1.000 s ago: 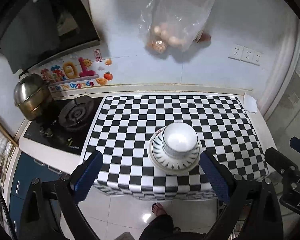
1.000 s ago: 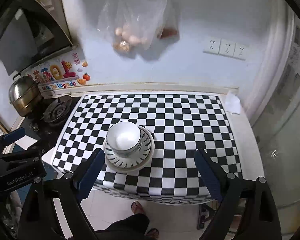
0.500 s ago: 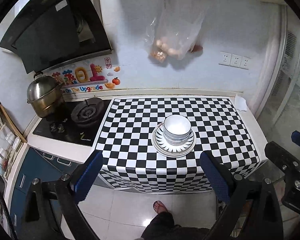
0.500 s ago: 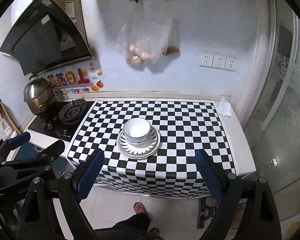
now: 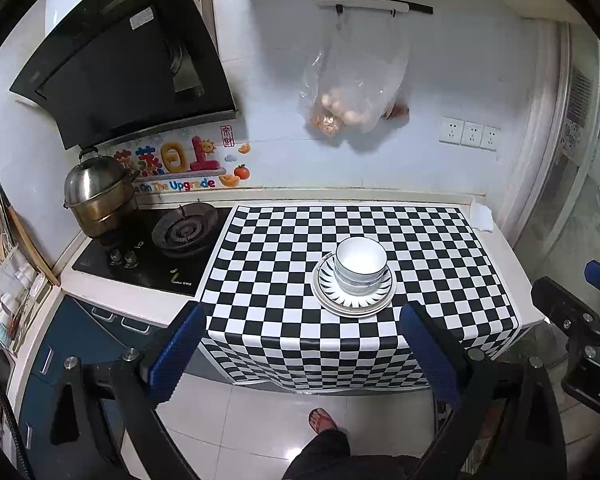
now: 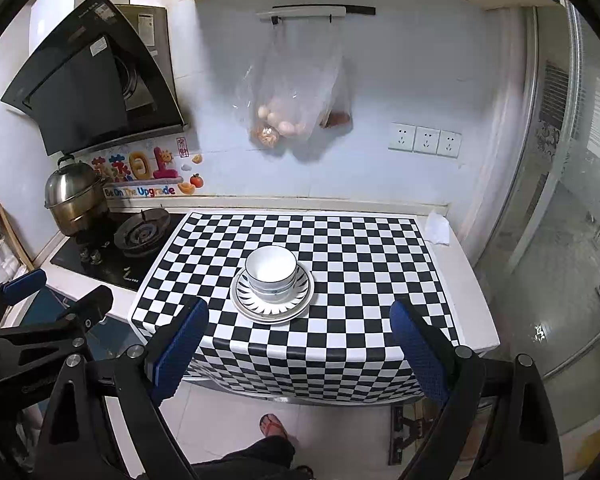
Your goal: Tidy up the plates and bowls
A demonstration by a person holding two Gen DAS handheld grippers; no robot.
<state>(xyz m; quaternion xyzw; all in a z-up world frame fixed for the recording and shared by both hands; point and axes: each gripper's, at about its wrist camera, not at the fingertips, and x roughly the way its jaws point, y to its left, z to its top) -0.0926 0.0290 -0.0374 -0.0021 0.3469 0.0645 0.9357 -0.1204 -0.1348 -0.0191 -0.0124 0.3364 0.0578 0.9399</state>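
Observation:
White bowls point(image 5: 360, 266) are stacked on striped plates point(image 5: 354, 304) on the checkered cloth point(image 5: 280, 264); the stack also shows in the right wrist view, bowls point(image 6: 271, 272) on plates point(image 6: 272, 308). My left gripper point(image 5: 306, 350) is open and empty, held off the counter's front edge, well short of the stack. My right gripper point(image 6: 300, 350) is open and empty, also back from the counter. Each gripper shows at the edge of the other's view.
A gas hob point(image 5: 172, 236) with a steel pot point(image 5: 96, 200) is left of the cloth. A range hood point(image 5: 124, 60) hangs above it. A plastic bag of food point(image 5: 352, 88) hangs on the wall. A white tissue point(image 5: 482, 220) lies at the far right corner. My foot point(image 5: 322, 420) is on the tiled floor.
Both grippers have pulled back and up from the counter, so the stack looks smaller and farther. The stack has not moved. Both stay open.

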